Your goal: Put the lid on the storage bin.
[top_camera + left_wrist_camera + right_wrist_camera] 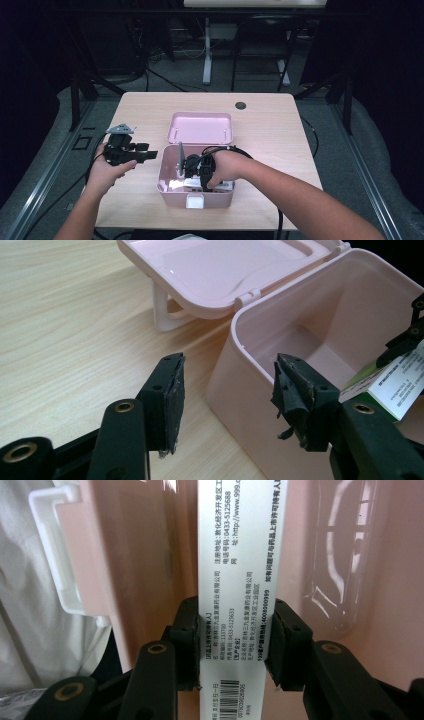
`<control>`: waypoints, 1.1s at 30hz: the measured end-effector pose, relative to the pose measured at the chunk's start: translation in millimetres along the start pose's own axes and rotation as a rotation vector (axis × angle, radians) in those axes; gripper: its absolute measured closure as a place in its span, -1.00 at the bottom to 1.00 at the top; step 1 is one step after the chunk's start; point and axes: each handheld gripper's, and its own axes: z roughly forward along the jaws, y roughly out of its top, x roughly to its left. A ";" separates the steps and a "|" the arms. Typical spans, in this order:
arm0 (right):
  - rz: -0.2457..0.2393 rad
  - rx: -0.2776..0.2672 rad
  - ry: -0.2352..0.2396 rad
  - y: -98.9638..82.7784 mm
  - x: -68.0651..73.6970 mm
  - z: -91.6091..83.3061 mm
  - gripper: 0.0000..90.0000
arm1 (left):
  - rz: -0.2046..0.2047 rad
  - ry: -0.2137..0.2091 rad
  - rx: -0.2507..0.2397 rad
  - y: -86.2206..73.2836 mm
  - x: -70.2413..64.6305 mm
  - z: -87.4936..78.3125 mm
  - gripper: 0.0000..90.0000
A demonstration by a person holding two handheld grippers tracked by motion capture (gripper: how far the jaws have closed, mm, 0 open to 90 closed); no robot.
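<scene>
- Where the table (270, 125) edge lies nearest the person, a pink box (170, 192) stands with its white latch (194, 201) facing that edge.
- Right gripper (196, 172) is lowered into the box from above; its jaws are clamped on a white carton (235, 580), pads pressing both narrow sides, as the right gripper view shows.
- Carton carries printed text and a barcode near the jaws; it runs lengthwise away from the gripper, inside the pink walls. In the left gripper view a corner of the carton (400, 385) shows a green band, sitting within the box at the right.
- Left gripper (132, 152) is held just left of the box, above the table, apart from it. Its jaws stand apart with nothing between them; the left gripper view shows the box's near corner (240, 390) behind the gap. Pad rubber on both jaws is torn and frayed.
- Lid (200, 127) lies thrown back behind the box, hinged at the rear rim, inner face upward.
- Grommet (240, 105), dark and round, sits in the table top near the far edge, well apart from the box.
- Beyond the table, a white leg (207, 55) of another desk stands on the grey floor.
</scene>
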 end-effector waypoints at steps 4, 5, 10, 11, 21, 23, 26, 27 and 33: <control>0.005 -0.001 0.007 0.0 -0.8 4.7 0.37 | 0.002 -0.001 -0.005 -0.1 0.6 -0.2 0.03; 0.005 0.001 0.009 -0.1 -1.1 5.8 0.37 | -0.001 -0.002 -0.006 -0.1 0.4 -0.3 0.03; 0.007 -0.004 0.016 -0.2 -1.2 8.5 0.36 | 0.000 -0.003 -0.005 0.0 0.2 0.0 0.03; 0.008 -0.005 0.016 -0.1 -1.2 8.3 0.36 | 0.000 -0.001 -0.005 0.0 0.1 0.0 0.03; 0.023 -0.023 0.021 -2.8 -1.0 2.9 0.34 | -0.007 -0.001 -0.011 -0.1 -0.2 -0.2 0.03; 0.026 -0.027 0.019 -3.3 -0.7 2.0 0.36 | -0.007 -0.001 -0.011 -0.1 -0.3 -0.2 0.03; 0.008 -0.027 0.020 -3.5 0.1 1.8 0.37 | -0.003 0.000 -0.007 0.1 -0.4 -0.3 0.03; 0.004 -0.028 0.022 -3.6 0.3 1.7 0.37 | -0.003 0.000 -0.007 0.1 -0.4 -0.2 0.03; -0.025 -0.033 0.026 -3.8 2.4 1.8 0.37 | -0.006 -0.001 -0.010 -0.1 -0.2 0.0 0.03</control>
